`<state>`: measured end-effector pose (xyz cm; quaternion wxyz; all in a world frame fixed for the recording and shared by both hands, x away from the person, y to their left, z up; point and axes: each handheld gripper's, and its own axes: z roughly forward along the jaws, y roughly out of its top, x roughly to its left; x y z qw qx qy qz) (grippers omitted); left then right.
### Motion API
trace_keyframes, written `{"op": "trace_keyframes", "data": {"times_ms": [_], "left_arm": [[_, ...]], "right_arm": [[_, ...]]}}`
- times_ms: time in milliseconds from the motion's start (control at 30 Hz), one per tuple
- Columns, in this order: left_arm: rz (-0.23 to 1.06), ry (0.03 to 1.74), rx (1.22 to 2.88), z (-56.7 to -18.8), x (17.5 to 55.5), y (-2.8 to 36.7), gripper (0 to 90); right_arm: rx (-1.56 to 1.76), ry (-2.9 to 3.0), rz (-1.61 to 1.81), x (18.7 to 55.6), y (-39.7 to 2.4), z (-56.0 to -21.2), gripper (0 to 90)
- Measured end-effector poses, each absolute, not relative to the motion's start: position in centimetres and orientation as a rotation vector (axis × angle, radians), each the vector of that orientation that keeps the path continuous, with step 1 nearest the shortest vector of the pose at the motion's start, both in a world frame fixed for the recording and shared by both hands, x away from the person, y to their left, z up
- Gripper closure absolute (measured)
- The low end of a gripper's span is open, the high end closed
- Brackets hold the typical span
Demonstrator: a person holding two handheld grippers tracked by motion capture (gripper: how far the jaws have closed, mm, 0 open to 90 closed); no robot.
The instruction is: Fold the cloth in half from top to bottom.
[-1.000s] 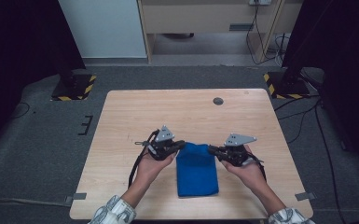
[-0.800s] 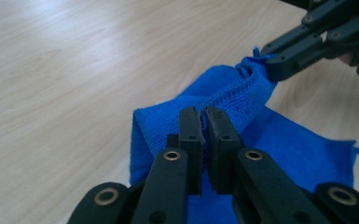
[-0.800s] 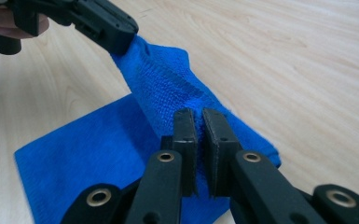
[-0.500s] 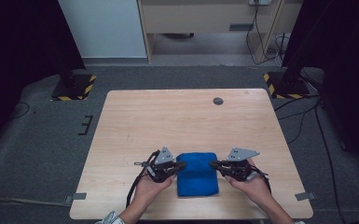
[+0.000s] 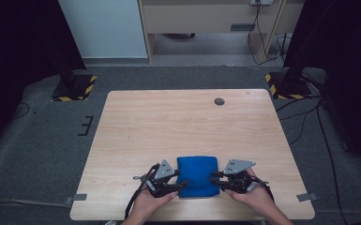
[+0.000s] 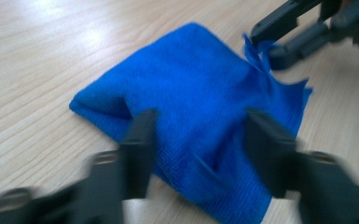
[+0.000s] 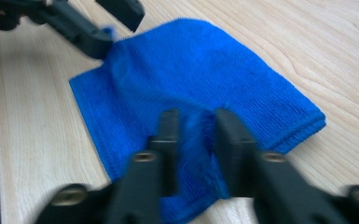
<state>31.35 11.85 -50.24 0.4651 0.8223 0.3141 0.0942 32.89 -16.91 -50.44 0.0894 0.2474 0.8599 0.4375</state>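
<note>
A blue cloth lies folded into a small square near the table's front edge. My left gripper is at its near left corner, and my right gripper at its near right corner. In the left gripper view my left gripper has just been opening, and its jaws stand wide apart over the cloth without pressing it. In the right gripper view my right gripper has also just been opening. A raised ridge of the cloth sits loosely between its jaws.
The wooden table has a small dark round grommet at its far right. Grey floor surrounds the table, with black stands with striped bases at the back left and back right. Cables trail on the right.
Both grippers came toward the table's front edge, bringing the cloth's far edge over onto its near edge, so the cloth is half as long. Both pairs of jaws then opened.
</note>
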Motion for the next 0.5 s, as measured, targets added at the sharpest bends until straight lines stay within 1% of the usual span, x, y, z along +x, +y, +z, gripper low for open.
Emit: {"op": "trace_keyframes", "data": {"times_ms": [33,67,100,167,233,300,367,500], "left_arm": [[0.224,0.767,2.001,-50.1,31.3,12.0,31.6],[0.223,0.765,1.984,-49.9,31.3,12.1,27.8],[0.220,0.762,1.970,-49.7,31.3,12.1,24.8],[0.220,0.771,1.949,-49.4,31.4,12.3,18.0],[0.227,0.790,1.934,-49.2,31.7,12.5,13.8],[0.242,0.823,1.925,-49.0,32.3,13.0,10.9],[0.259,0.852,1.906,-48.9,32.8,13.6,9.8],[0.292,0.916,1.881,-48.9,33.9,15.0,9.7]], "right_arm": [[0.744,2.553,1.310,32.8,-16.8,-50.3,51.6],[0.751,2.551,1.312,32.7,-16.8,-50.2,44.5],[0.756,2.539,1.308,32.6,-16.8,-50.1,39.4],[0.762,2.528,1.314,32.6,-16.8,-50.0,33.1],[0.778,2.505,1.326,32.6,-16.9,-49.8,25.5],[0.802,2.468,1.329,32.9,-17.1,-49.5,19.3],[0.841,2.440,1.333,33.4,-17.4,-49.2,14.9],[0.906,2.351,1.364,34.5,-18.4,-48.6,10.7]]}}
